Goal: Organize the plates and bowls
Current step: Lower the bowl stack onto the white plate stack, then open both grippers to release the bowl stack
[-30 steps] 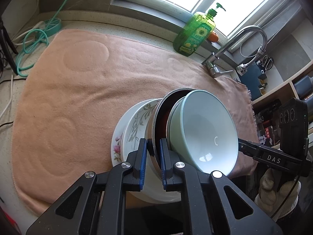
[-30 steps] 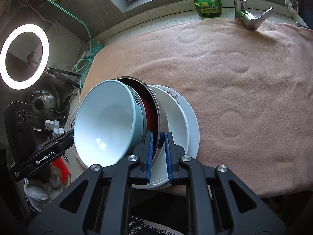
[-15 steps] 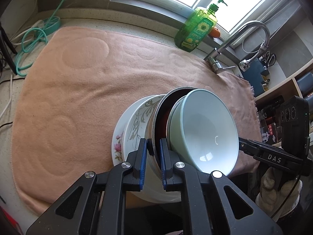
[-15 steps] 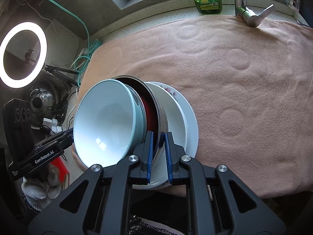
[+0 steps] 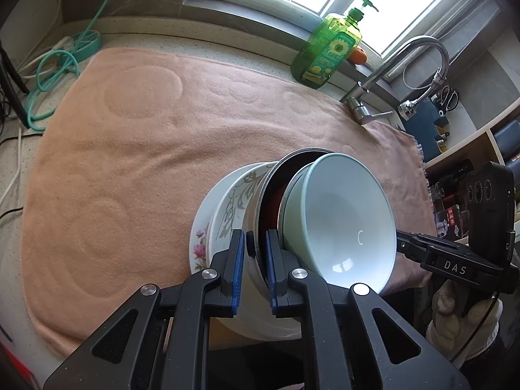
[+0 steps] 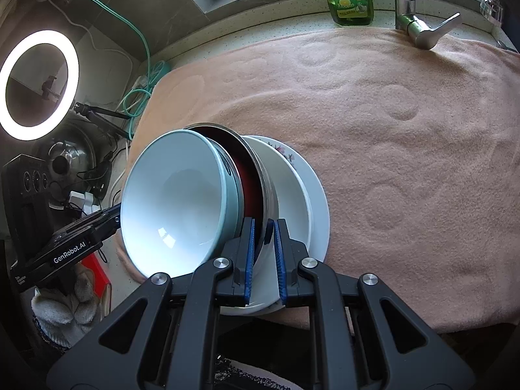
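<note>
We hold a stack of dishes at the near edge of the towel (image 5: 136, 149), each gripper clamped on the rim of the steel bowl (image 5: 260, 201). The left gripper (image 5: 254, 253) pinches that rim from its side, and the right gripper (image 6: 263, 243) pinches it from the opposite side. A pale green bowl (image 5: 344, 224) nests inside the steel bowl. Under them lie a patterned bowl (image 5: 232, 204) and a floral plate (image 5: 199, 240). Far across the towel stand the soap bottle (image 5: 328, 52) and the tap (image 5: 412, 61).
</note>
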Demonstrator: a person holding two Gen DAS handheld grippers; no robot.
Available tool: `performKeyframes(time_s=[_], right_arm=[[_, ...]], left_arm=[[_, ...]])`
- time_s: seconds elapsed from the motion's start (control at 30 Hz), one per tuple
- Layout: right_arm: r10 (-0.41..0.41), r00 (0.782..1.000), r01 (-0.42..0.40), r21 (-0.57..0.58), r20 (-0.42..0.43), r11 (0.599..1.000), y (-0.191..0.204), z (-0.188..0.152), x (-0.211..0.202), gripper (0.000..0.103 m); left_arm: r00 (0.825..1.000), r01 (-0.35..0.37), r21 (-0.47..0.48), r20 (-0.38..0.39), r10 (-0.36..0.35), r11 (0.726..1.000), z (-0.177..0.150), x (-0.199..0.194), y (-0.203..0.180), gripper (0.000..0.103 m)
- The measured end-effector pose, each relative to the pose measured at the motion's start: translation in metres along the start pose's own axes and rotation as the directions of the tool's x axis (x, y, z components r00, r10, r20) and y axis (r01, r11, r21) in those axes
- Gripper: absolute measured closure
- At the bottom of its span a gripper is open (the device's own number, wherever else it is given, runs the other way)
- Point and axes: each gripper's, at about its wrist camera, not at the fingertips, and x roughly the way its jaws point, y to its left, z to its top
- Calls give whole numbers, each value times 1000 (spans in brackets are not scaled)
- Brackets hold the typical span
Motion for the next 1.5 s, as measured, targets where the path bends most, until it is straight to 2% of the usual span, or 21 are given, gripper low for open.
performKeyframes(time_s=[0.1, 0.63, 1.0, 1.07, 1.2, 1.23, 1.3, 1.33, 1.4, 1.5], right_arm=[[-14, 1000, 14, -13, 11, 1000, 2, 0, -3, 90], [-22, 999, 23, -16, 38, 1000, 1, -3, -19, 90], [-77, 994, 80, -36, 82, 996, 5, -24, -37, 90], [-89, 992, 93, -44, 92, 995, 8, -29, -41, 90], [-133, 983, 143, -72, 128, 987, 16, -41, -51, 89], [-144, 980, 156, -80, 138, 985, 18, -44, -53, 88], [-161, 974, 178, -98, 159, 979, 24, -49, -57, 68], [-167, 971, 187, -108, 172, 976, 26, -52, -60, 63], [-179, 964, 207, -127, 198, 970, 32, -58, -65, 60], [-199, 951, 239, -154, 237, 959, 42, -64, -73, 57]], left_arm=[[1000, -3, 4, 1, 3, 1000, 1, 0, 0, 89], [1000, -16, 12, 25, 15, 1000, -1, -12, 2, 89], [998, -30, 34, 56, 28, 999, -15, -32, -3, 89], [998, -24, 41, 59, 22, 999, -19, -35, -7, 80], [997, -29, 54, 75, 25, 998, -29, -42, -12, 80], [997, -30, 56, 76, 26, 998, -31, -44, -14, 80], [996, -39, 68, 83, 34, 997, -34, -48, -17, 80], [995, -46, 75, 89, 39, 996, -36, -50, -18, 80], [994, -58, 86, 102, 49, 995, -39, -54, -21, 80], [991, -63, 91, 125, 52, 994, -42, -62, -24, 61]])
